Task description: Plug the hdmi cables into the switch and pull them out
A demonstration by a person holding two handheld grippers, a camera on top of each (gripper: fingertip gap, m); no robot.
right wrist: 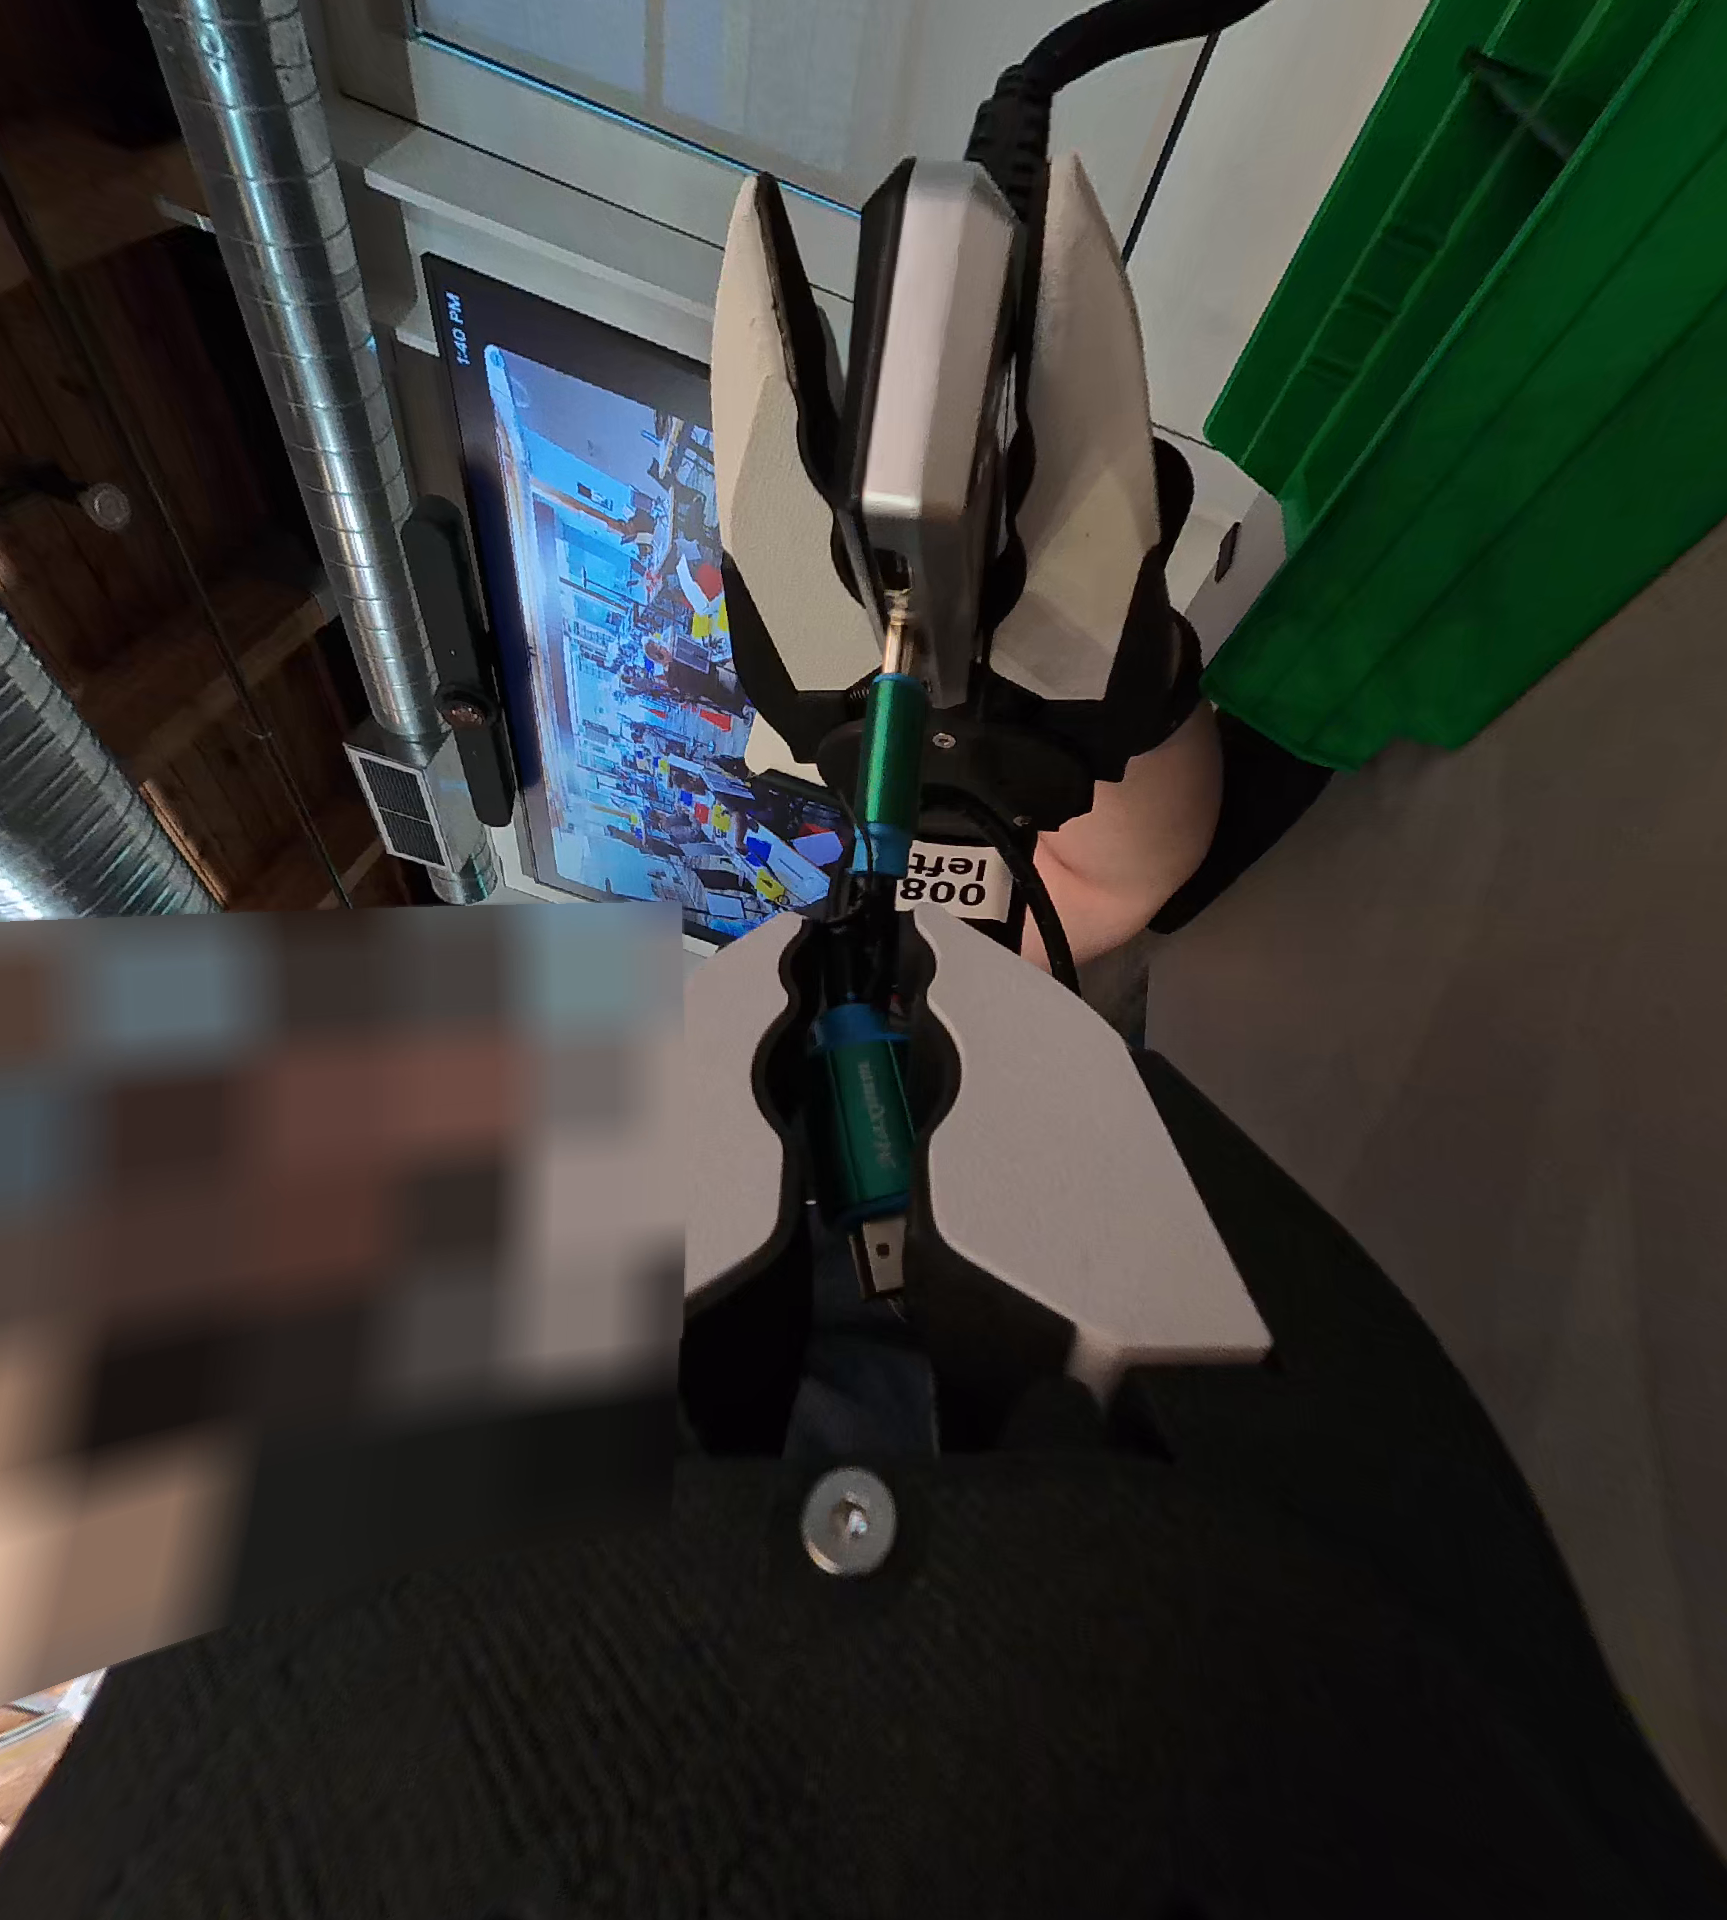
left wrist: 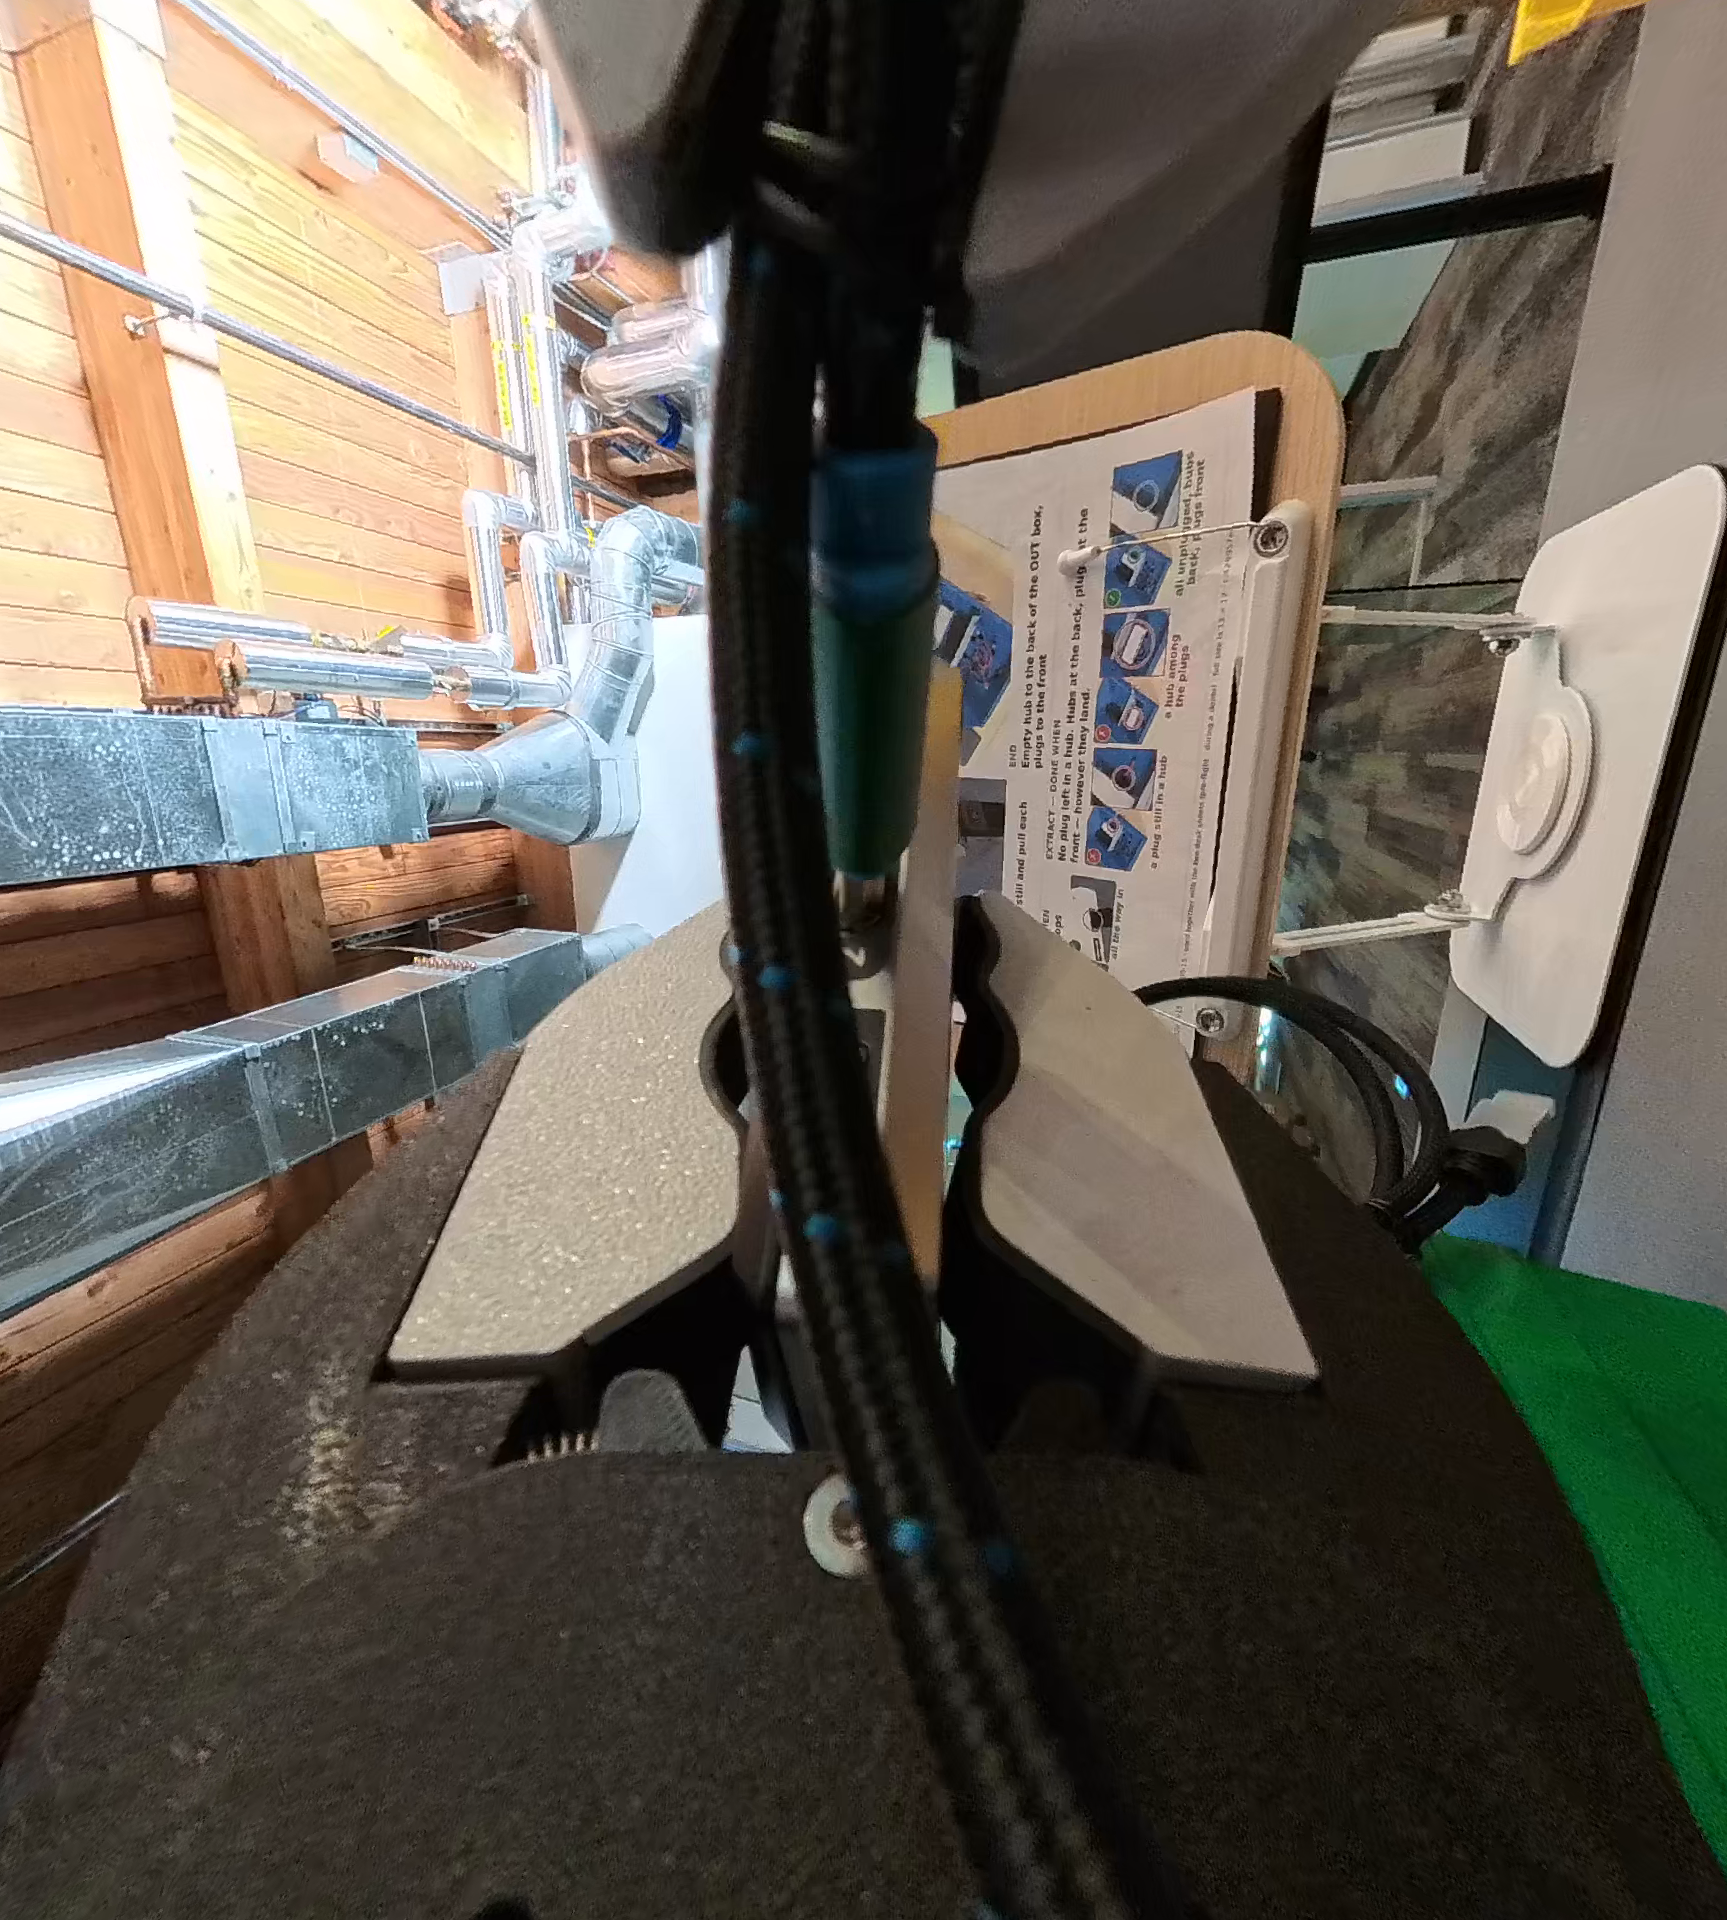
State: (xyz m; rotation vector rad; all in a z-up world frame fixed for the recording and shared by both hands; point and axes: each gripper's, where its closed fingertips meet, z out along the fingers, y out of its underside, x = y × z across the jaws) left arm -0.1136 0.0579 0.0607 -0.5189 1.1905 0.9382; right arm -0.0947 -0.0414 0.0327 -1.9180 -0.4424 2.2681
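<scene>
Right wrist view: the right claw [right wrist: 864,1132] pinches a loose green HDMI plug [right wrist: 864,1153], its metal tip pointing back toward the camera. Just beyond, the left claw [right wrist: 932,416] clamps the silver switch [right wrist: 926,353], held in the air, with a second green plug [right wrist: 888,758] apparently still seated in its port. Judging by this, one cable is out; the next move likely calls for setting it down and drawing the second plug straight out.

The left gripper [right wrist: 926,416] is clamped on something held between its fingers, a bare wrist [right wrist: 1119,831] showing behind it. Facing it, the right gripper [right wrist: 854,1039] is likewise closed around something it holds.
</scene>
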